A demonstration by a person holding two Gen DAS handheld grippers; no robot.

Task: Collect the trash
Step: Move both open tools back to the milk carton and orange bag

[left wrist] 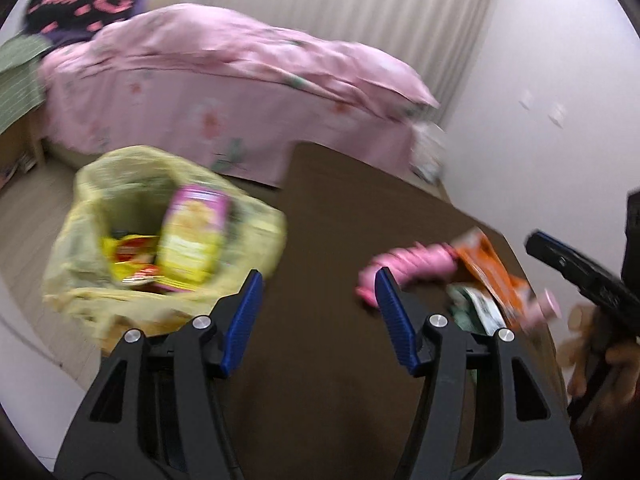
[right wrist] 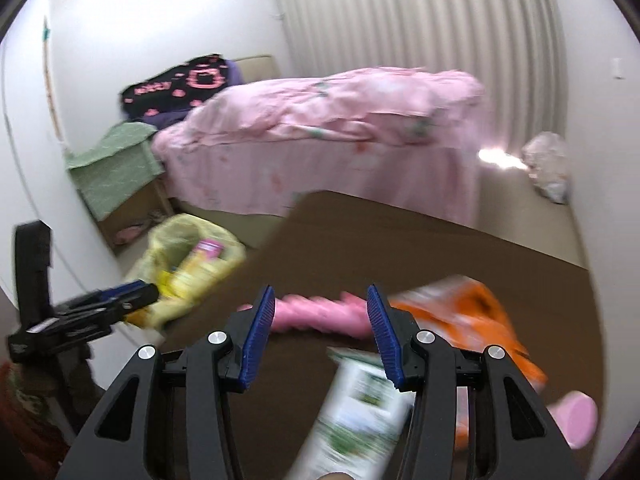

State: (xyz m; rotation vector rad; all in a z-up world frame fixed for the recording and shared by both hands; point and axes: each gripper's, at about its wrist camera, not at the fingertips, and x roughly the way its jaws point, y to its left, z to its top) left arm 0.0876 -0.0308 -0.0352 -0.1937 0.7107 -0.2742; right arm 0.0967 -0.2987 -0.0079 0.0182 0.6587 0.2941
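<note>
Both claws are wide open here, nothing held in either. The left claw hangs over the brown counter, and just off the counter's left edge sits the yellow trash bag on the floor, mouth open, with a pink-and-yellow packet and a yellow-red wrapper inside. On the counter lie a pink twisted wrapper, an orange packet to its right, and a white-and-green packet nearer, under the right claw. Beyond the counter stands the bed with its pink cover. Everything's motion-blurred.
</note>
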